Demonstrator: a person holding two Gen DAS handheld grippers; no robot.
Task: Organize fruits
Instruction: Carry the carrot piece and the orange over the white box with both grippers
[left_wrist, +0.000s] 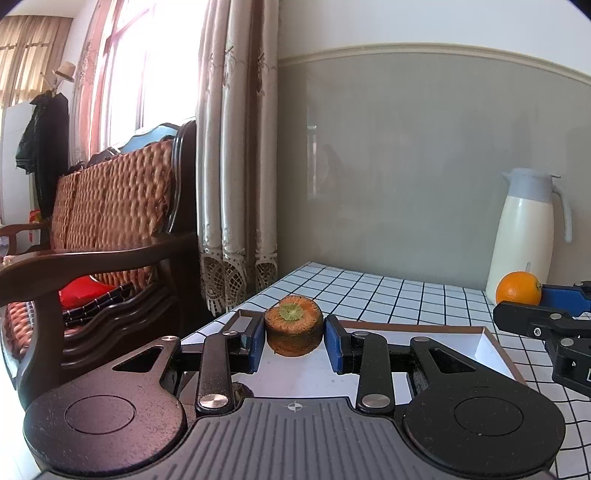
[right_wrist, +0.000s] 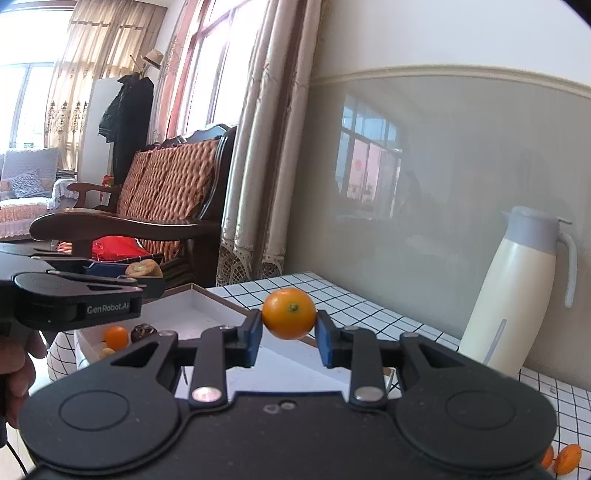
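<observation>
L wrist view: left gripper (left_wrist: 294, 341) pinches a kiwi half (left_wrist: 293, 325) btwn its blue pads, cut face w/ green core tilted up. Fruit is held above a white tray (left_wrist: 436, 341) w/ brown rim, which sits on the checked tablecloth (left_wrist: 369, 291). At right edge, the right gripper (left_wrist: 543, 301) comes in from the side, clamped on an orange (left_wrist: 518, 288). Cream thermos jug (left_wrist: 526, 229) w/ grey lid stands behind it, near the wall. Wooden sofa (left_wrist: 110, 221) w/ woven backrest at left, curtain (left_wrist: 236, 147) beside it.

R wrist view: right gripper (right_wrist: 289, 330) pinches the orange (right_wrist: 289, 313) btwn both pads, stem end facing camera, above the tray's (right_wrist: 207, 306) near corner. Left gripper (right_wrist: 122, 277) at left, seen side-on, holding the kiwi half (right_wrist: 144, 267) over the tray; part of a hand (right_wrist: 22, 365) under it. In the tray: a small orange fruit (right_wrist: 116, 336) and a dark round fruit (right_wrist: 142, 332), touching. Two more orange fruits (right_wrist: 563, 458) on the cloth at bottom right. Jug (right_wrist: 517, 295) at right.
</observation>
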